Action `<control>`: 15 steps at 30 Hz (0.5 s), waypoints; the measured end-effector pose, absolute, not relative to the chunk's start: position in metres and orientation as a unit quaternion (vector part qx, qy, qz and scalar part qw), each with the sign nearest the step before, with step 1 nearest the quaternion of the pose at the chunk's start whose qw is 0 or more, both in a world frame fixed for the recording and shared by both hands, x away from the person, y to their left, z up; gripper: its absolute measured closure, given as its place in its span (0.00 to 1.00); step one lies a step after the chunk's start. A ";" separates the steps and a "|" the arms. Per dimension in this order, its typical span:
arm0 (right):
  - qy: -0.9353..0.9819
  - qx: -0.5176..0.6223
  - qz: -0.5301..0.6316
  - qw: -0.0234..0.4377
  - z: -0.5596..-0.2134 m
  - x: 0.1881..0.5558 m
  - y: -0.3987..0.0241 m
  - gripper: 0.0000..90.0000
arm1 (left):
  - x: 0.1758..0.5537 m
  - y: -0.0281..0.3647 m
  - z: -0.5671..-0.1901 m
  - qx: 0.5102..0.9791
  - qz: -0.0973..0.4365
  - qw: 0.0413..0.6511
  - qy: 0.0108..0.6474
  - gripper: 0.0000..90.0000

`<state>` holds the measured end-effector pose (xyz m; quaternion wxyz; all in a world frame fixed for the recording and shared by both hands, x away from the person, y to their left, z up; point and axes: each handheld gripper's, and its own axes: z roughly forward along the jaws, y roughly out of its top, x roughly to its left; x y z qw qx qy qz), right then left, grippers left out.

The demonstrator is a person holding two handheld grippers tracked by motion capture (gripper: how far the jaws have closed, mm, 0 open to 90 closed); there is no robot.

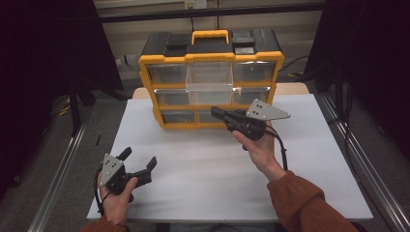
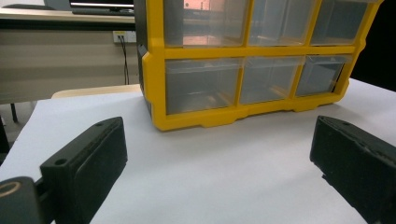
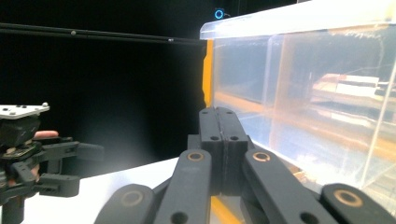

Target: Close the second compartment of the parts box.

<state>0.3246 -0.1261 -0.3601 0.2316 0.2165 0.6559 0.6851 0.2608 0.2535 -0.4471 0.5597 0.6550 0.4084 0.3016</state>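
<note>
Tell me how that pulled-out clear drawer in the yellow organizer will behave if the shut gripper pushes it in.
The clear drawer looks like thin, rigid plastic and seems empty, so probably light. Its smooth, glossy wall may let the shut right gripper skid sideways. The organizer stands loose on the white table, so a hard push might shift the whole box.

Clear plastic drawer pulled out from yellow-framed organizer, top middle slot, empty.
</note>
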 end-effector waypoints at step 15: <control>0.646 0.234 0.684 0.247 -0.360 0.339 -0.130 1.00 | 0.259 0.251 -0.446 0.659 0.307 0.562 0.395 0.04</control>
